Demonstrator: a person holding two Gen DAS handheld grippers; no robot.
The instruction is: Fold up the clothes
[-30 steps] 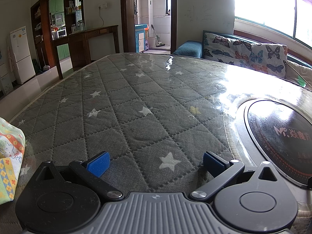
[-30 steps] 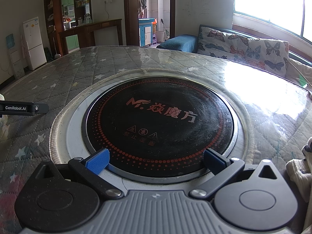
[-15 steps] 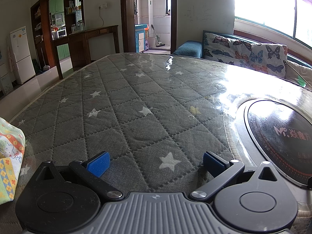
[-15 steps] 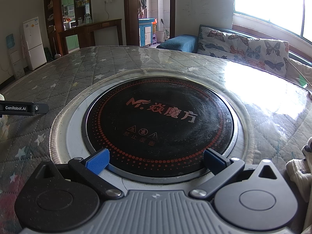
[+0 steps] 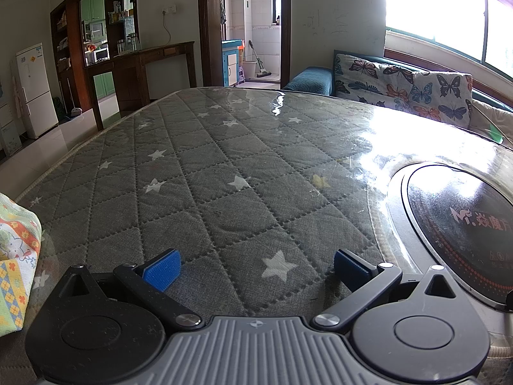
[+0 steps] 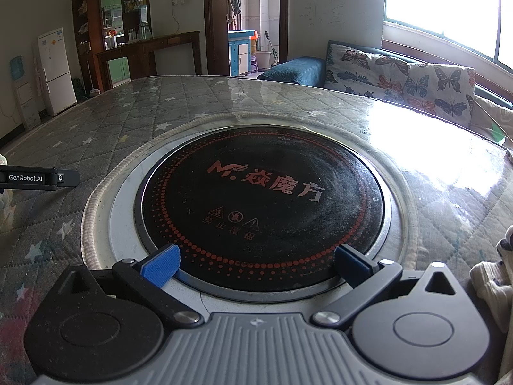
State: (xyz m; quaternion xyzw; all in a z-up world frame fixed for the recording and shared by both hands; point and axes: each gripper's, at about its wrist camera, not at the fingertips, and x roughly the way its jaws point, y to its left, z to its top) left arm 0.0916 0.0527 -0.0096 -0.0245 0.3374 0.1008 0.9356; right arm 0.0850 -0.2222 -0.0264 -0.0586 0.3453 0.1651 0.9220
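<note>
A colourful patterned cloth (image 5: pixel 16 256) lies at the far left edge of the left wrist view, left of my left gripper (image 5: pixel 255 268). That gripper is open and empty, low over the grey star-quilted table cover (image 5: pixel 224 166). My right gripper (image 6: pixel 255 264) is open and empty, over the near rim of the round black induction hob (image 6: pixel 259 205). A whitish cloth (image 6: pixel 493 276) shows at the right edge of the right wrist view, right of that gripper. The side of the left gripper (image 6: pixel 38 178) shows at the left edge there.
The hob (image 5: pixel 461 224) is set into the table, right of the left gripper. A butterfly-print sofa (image 5: pixel 407 86) stands behind the table under a bright window. A wooden counter (image 5: pixel 144 64), a white fridge (image 5: pixel 33 89) and a doorway are beyond the far edge.
</note>
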